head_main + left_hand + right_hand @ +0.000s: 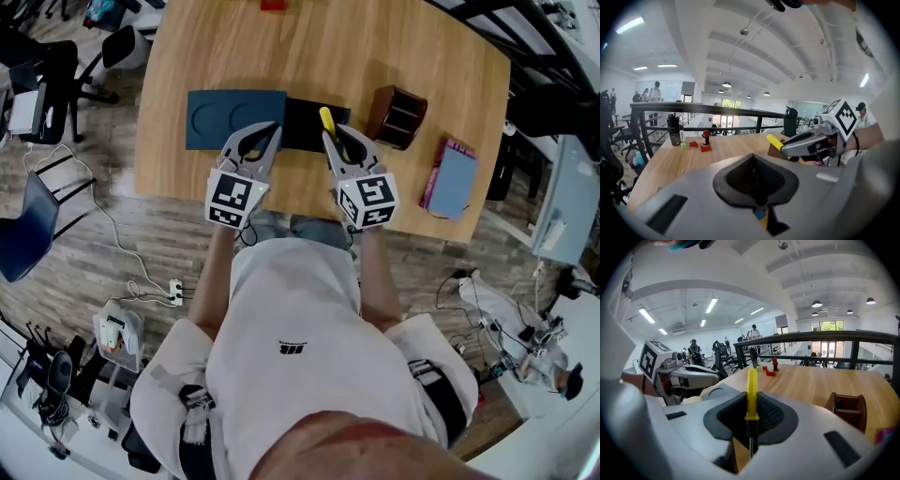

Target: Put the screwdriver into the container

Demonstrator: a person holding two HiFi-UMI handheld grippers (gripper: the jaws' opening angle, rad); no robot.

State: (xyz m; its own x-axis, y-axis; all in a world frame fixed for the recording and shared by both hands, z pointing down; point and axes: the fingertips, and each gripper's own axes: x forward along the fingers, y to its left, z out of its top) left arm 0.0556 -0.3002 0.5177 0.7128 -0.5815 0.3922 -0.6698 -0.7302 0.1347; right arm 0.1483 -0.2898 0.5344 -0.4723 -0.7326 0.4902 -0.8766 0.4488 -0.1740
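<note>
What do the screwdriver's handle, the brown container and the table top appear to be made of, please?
Screwdriver: handle probably plastic, smooth even yellow.
Container: likely wood, dark brown with thick partitions.
Table top: wood or wood-look laminate, pale streaked grain.

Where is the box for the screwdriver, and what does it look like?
Find the big light wooden table. Toward its right side, between the yellow-handled screwdriver and the pink-edged blue book, sits a small dark brown wooden box. It is the only thing there with open compartments inside.
</note>
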